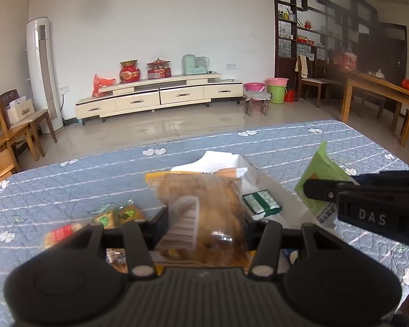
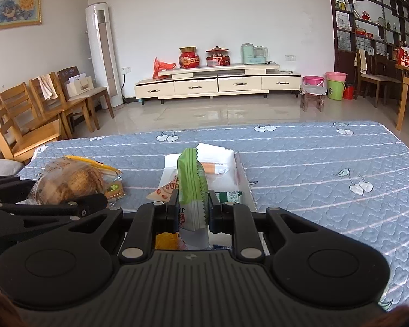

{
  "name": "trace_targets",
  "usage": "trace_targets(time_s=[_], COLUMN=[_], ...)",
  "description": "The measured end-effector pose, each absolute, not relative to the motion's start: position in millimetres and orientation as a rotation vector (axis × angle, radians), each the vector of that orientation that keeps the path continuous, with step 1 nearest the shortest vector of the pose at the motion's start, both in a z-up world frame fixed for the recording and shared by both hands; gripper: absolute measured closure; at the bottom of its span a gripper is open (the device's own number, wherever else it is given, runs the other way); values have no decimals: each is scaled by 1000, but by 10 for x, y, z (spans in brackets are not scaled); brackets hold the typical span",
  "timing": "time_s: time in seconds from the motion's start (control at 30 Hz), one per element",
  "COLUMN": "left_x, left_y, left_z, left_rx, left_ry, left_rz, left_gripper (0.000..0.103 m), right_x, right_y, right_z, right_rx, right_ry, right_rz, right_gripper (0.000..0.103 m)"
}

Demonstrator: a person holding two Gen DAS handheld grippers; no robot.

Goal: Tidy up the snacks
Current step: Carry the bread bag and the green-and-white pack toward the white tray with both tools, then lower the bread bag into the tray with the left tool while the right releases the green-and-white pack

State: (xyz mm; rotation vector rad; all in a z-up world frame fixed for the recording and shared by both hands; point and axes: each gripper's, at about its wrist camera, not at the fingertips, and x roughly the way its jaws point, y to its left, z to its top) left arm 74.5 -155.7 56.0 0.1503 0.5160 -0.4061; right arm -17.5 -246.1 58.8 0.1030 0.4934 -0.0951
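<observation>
Firstly, left wrist view: left gripper (image 1: 205, 218) clamped on clear bag of brown biscuits (image 1: 204, 212), raised above blue quilted tabletop (image 1: 68, 190), left of white cardboard box (image 1: 272, 190). Right wrist view: right gripper (image 2: 192, 209) pinching upright green-and-white snack packet (image 2: 191, 188), near edge of box.

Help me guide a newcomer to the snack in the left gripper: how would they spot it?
On the blue quilted table, left of the white box, the left gripper holds up a clear bag of brown biscuits. Unlike the green packet nearby, it is see-through, bulky and yellow-topped.
</observation>
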Motion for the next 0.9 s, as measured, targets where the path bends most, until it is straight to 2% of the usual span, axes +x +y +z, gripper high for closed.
trace_targets(time_s=[0.9], left_x=[1171], left_y=[-1998], left_z=[490], left_rx=[155], left_ry=[554], left_rz=[-425], left_gripper=[53], right_x=[253], right_y=[-2437], right_z=[471], right_rx=[80], right_ry=[547], right_rz=[-89], right_gripper=[80])
